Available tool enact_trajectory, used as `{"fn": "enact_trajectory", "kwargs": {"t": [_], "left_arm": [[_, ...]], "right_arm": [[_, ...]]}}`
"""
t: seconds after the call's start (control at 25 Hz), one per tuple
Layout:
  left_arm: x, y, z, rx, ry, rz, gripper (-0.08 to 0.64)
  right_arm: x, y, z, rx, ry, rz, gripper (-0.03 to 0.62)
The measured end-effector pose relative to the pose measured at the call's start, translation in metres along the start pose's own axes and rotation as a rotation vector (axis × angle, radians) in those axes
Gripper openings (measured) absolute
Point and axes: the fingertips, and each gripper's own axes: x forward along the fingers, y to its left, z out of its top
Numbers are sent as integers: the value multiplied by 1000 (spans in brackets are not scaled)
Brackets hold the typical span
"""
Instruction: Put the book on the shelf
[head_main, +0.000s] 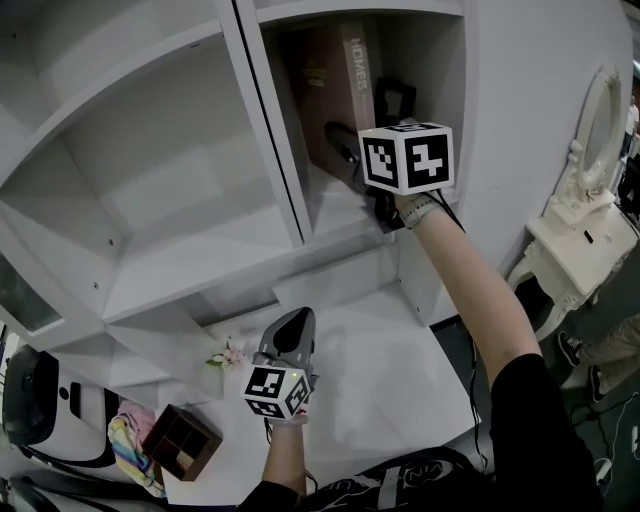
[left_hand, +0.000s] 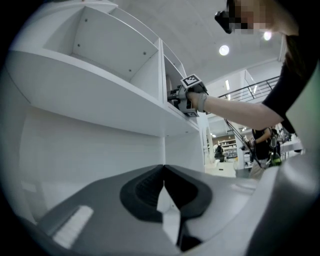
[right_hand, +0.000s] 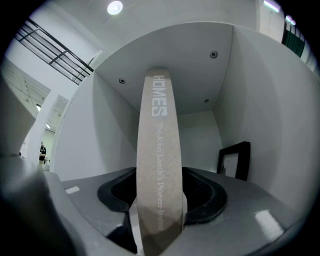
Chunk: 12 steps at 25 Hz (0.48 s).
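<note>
1. Book (head_main: 335, 90) is standing upright in the top right compartment (head_main: 345, 212) of the white shelf unit (head_main: 270, 130). It is sitting close to the compartment's left wall, with the spine facing out and "HOMES" showing at the top. Its bottom edge is hiding behind the jaws, so contact w/ the compartment floor can't be confirmed.
2. R gripper (head_main: 350, 158) is reaching into that compartment, w/ its marker cube (head_main: 405, 157) sitting just outside the opening. Its jaws are standing wide apart w/ the lower spine between them. In the right gripper view thin slivers of light are showing between the pads and the book on both sides, so the pads aren't pressing.
3. Black picture frame (right_hand: 234, 160) is leaning in the back right corner of the same compartment, apart from the book.
4. L gripper (head_main: 297, 322) is hanging low over the white tabletop (head_main: 390, 390), pointing toward the shelf unit and well apart from the book. Its jaw tips are meeting, w/ nothing between them.
5. Head view, lower left of the tabletop: a small flower sprig (head_main: 228, 355) is lying just beside the L gripper. A brown wooden box (head_main: 182, 440) w/ square cells is sitting nearer the edge, w/ a multicolour cloth (head_main: 130, 445) next to it.
6. White vanity mirror (head_main: 600, 130) is standing off to the right, beyond the shelf unit's side panel.
</note>
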Motion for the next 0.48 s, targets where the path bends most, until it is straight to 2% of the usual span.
{"fn": "enact_trajectory", "kwargs": {"t": [0.2,0.48], "left_arm": [[-3,-3,-1,-1,8,17,0],[-3,-30,1,23,27,14,0]], "right_arm": [[-11,4,-3,-40,2,26,269],[-36,2,-1,-46,-14,42,287]]}}
